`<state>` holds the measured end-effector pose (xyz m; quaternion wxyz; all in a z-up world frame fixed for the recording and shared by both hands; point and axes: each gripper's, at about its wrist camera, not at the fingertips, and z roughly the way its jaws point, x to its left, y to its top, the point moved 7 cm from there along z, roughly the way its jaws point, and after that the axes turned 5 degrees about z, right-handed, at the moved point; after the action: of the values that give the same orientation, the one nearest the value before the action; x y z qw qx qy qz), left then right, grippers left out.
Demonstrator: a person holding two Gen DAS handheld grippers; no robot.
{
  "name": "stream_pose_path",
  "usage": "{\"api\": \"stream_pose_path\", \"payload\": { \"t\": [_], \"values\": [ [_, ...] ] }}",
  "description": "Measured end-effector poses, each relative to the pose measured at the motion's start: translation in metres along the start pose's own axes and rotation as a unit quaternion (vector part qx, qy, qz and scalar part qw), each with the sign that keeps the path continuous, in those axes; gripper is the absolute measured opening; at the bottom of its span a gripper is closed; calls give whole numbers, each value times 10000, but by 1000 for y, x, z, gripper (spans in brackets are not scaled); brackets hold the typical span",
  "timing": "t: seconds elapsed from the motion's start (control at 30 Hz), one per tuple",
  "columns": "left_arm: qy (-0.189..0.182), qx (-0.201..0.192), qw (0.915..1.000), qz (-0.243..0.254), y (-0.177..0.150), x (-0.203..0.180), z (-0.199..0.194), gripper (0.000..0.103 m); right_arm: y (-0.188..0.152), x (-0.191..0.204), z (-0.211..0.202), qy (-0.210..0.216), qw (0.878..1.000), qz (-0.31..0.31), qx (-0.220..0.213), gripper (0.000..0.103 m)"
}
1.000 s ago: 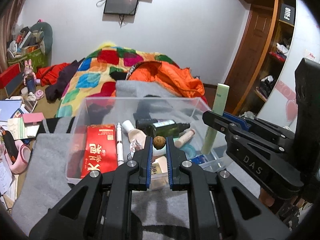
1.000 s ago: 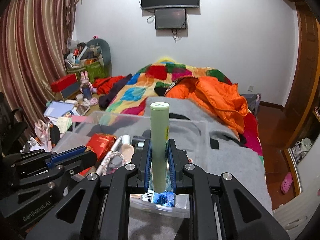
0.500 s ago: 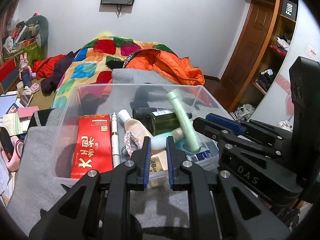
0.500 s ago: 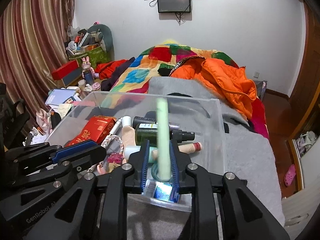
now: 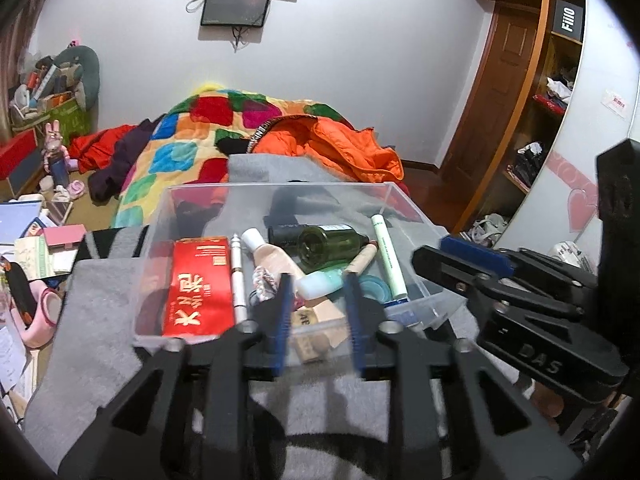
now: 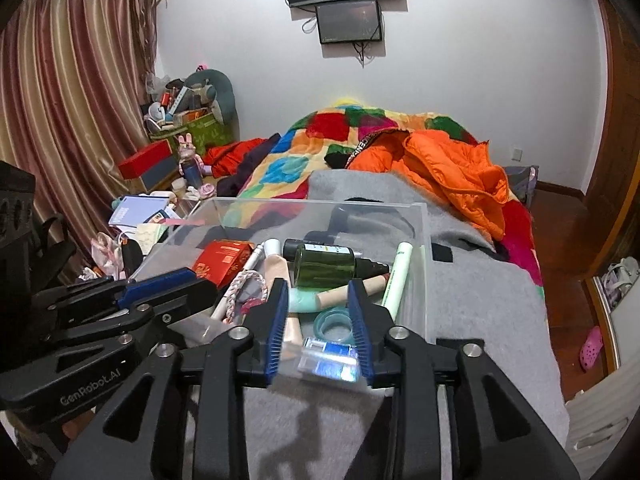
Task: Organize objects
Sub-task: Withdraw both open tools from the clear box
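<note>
My left gripper (image 5: 316, 280) and right gripper (image 6: 318, 286) have just opened, both empty, near the clear bin (image 5: 280, 192) holding the green tube (image 6: 397, 278).

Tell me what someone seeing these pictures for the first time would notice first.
Probably the clear plastic bin on the grey blanket, packed with a red box, a dark green bottle and a pale green tube along its right wall. Both the left gripper and right gripper hang open and empty over its near edge, having just been opening. Behind lies a bright orange jacket on a patchwork quilt.
</note>
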<state>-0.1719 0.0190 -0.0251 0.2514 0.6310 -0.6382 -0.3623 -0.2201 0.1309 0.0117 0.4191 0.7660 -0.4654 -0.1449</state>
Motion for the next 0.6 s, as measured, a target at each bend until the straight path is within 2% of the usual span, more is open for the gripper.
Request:
{"api": "stream_pose_path", "payload": {
  "t": [0.03, 0.1, 0.17, 0.23, 0.3, 0.4, 0.5, 0.6],
  "values": [
    [34, -27, 10000, -12, -1, 1, -3, 45, -1, 0, -4, -20, 10000, -19, -48, 43],
    [88, -77, 9999, 1, -4, 1, -10, 50, -3, 0, -14, -75, 9998, -49, -201, 56],
    [142, -99, 9998, 31, -6, 2, -16, 54, -4, 0, -22, -96, 9995, -62, -291, 60],
    [176, -126, 9998, 44, -9, 3, -22, 63, -6, 1, -28, -88, 9994, -66, -328, 64],
    [227, -190, 9995, 69, -11, 3, -30, 71, -10, 2, -33, -84, 9993, -75, -360, 73],
    [342, -261, 9990, 97, -15, 5, -40, 84, -14, 3, -40, -95, 9991, -48, -421, 81],
    [441, -262, 9987, 46, -19, 10, -45, 97, -18, 1, -44, -77, 9991, 29, -426, 84],
    [403, -239, 9989, -35, -25, 14, -50, 98, -23, -1, -45, -171, 9991, 43, -392, 85]
  ]
}}
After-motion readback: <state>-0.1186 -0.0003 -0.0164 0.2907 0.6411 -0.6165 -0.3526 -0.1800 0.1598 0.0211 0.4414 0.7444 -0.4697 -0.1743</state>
